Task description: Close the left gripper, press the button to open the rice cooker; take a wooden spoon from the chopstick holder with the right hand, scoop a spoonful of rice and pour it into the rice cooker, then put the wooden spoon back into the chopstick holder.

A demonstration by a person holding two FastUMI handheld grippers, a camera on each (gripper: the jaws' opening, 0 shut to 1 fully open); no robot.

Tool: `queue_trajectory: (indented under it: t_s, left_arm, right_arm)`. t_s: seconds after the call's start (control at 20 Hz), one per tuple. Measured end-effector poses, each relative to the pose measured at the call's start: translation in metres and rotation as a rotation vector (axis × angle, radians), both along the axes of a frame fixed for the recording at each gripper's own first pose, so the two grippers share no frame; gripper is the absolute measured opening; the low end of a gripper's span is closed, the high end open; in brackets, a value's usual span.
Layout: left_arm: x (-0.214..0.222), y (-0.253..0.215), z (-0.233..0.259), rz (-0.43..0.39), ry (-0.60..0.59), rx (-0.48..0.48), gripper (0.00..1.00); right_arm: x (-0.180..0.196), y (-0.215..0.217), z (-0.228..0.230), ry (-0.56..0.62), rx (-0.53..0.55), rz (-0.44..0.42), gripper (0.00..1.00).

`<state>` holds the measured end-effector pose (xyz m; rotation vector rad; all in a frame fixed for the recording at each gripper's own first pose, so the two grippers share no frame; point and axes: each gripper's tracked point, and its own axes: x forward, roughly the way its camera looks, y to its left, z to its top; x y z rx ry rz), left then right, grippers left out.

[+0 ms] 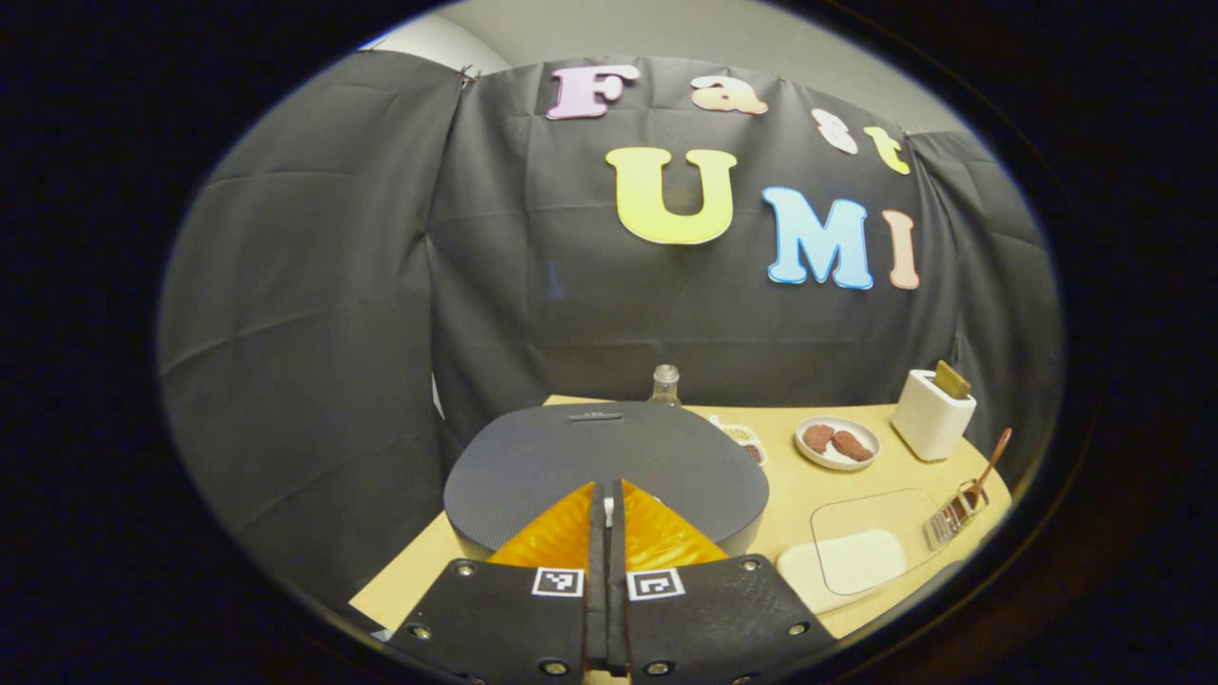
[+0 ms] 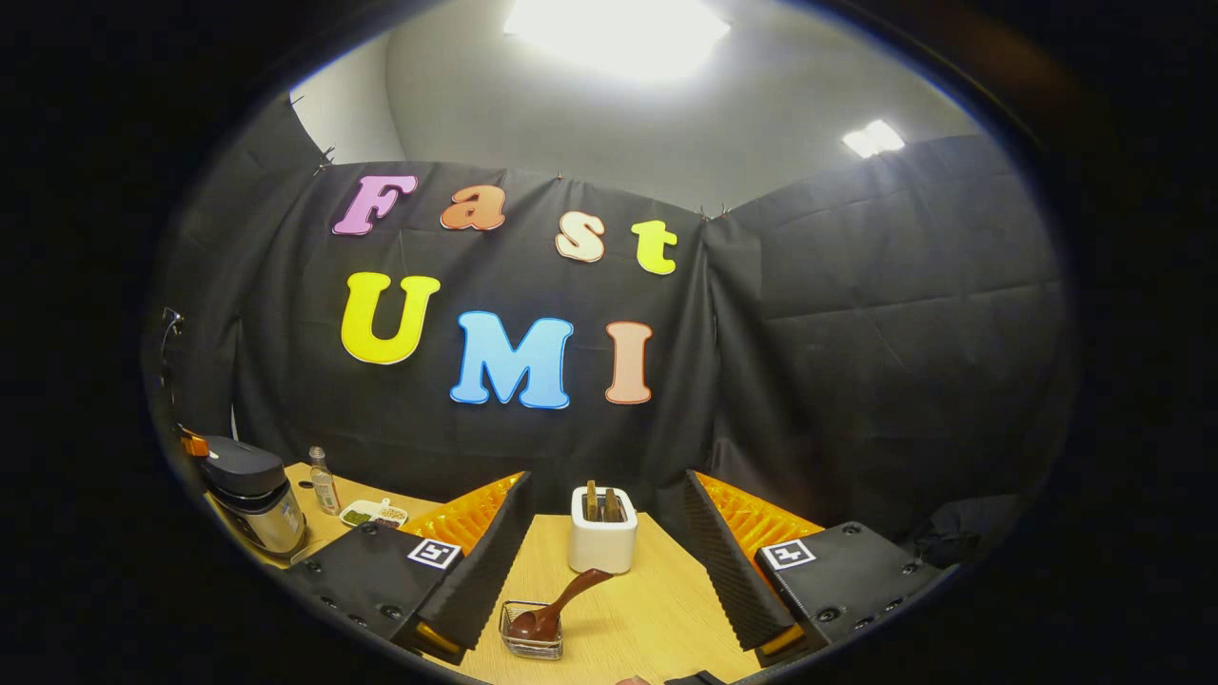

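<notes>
Over the rice cooker [image 1: 609, 466] lid the left tongs [image 1: 607, 509] are seen fully closed, nothing held between the fingers, tips poised above the near edge of the closed lid. Closure is judged deliberate, so that the joined tips act as one blunt point for the button press; the button itself cannot be made out with certainty. The right tongs [image 2: 604, 561] are held wide open and empty, aimed at the wire chopstick holder [image 2: 531, 630] on the wooden surface [image 2: 657, 609], near and just left of centre between the fingers. The wooden spoon [image 2: 557, 609] is seen resting in that holder, handle leaning up to the right, free for a grasp. A white toaster [image 2: 602, 531] stands just beyond. Rice is judged to be in the lidded tray [image 1: 856, 557], beside the holder.
</notes>
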<state>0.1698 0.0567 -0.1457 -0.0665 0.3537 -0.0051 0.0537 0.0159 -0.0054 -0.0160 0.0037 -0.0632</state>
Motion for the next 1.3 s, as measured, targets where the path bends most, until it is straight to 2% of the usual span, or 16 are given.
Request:
queue_trajectory:
  t_s: [0.25, 0.3, 0.35, 0.4, 0.45, 0.5, 0.65, 0.85, 1.15, 1.25, 1.3]
  left_arm:
    - [0.012, 0.004, 0.026, 0.004, -0.041, 0.013, 0.0]
    - [0.015, 0.004, 0.03, 0.006, -0.046, 0.014, 0.03]
    - [0.017, 0.005, 0.035, 0.007, -0.053, 0.015, 0.0]
    - [0.019, 0.006, 0.038, 0.009, -0.061, 0.017, 0.05]
    - [0.022, 0.006, 0.043, 0.01, -0.071, 0.022, 0.05]
    - [0.024, 0.007, 0.048, 0.01, -0.083, 0.03, 0.0]
    - [0.032, 0.011, 0.068, 0.018, -0.138, 0.06, 0.02]
    - [0.036, 0.018, 0.108, 0.057, -0.248, 0.052, 0.04]
    - [0.017, 0.018, 0.156, 0.093, -0.371, 0.055, 0.65]
    - [0.005, 0.023, 0.171, 0.123, -0.4, 0.054, 0.91]
    - [-0.002, 0.029, 0.177, 0.14, -0.411, 0.054, 0.92]
  right_arm:
    - [0.0, -0.002, -0.003, 0.006, 0.005, -0.007, 0.99]
    - [0.0, -0.002, -0.004, 0.009, 0.007, -0.008, 0.99]
    - [0.0, -0.002, -0.005, 0.011, 0.01, -0.009, 0.99]
    - [0.001, -0.002, -0.007, 0.013, 0.014, -0.011, 0.99]
    - [0.002, -0.001, -0.008, 0.016, 0.018, -0.011, 0.99]
    - [0.002, -0.001, -0.009, 0.019, 0.021, -0.01, 0.99]
    - [0.003, -0.001, -0.011, 0.025, 0.022, -0.007, 0.99]
    - [0.002, -0.002, -0.012, 0.028, 0.025, -0.003, 0.99]
    - [0.006, -0.003, -0.02, 0.049, 0.038, 0.01, 0.99]
    - [0.011, 0.0, -0.029, 0.067, 0.051, 0.024, 0.99]
    - [0.014, 0.0, -0.033, 0.076, 0.055, 0.03, 0.99]
